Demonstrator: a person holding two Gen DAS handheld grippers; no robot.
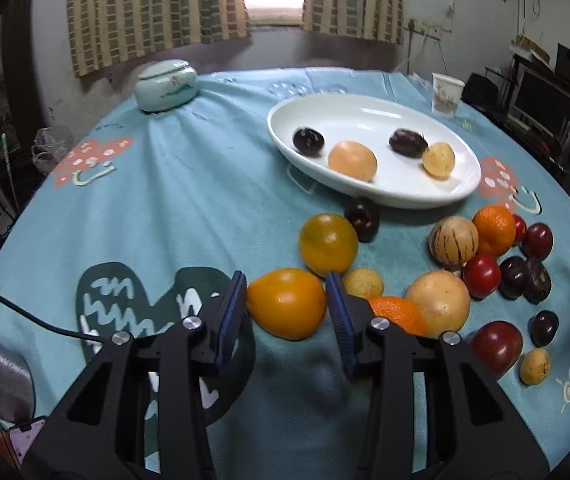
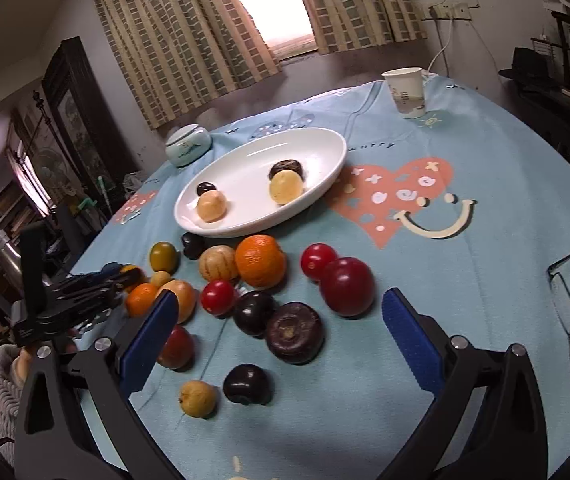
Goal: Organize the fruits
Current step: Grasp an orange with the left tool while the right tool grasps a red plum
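Pinching yellow-orange fruit: left hand-held gripper; right hand-held gripper spread wide, empty

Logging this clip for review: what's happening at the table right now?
A person with a gripper in each hand is sorting fruit on a blue tablecloth. The left gripper is shut on a yellow-orange fruit lying on the cloth. The right gripper hangs open above the dark plums, holding nothing. The white dish already has four fruits in it; most of the pile is outside it.
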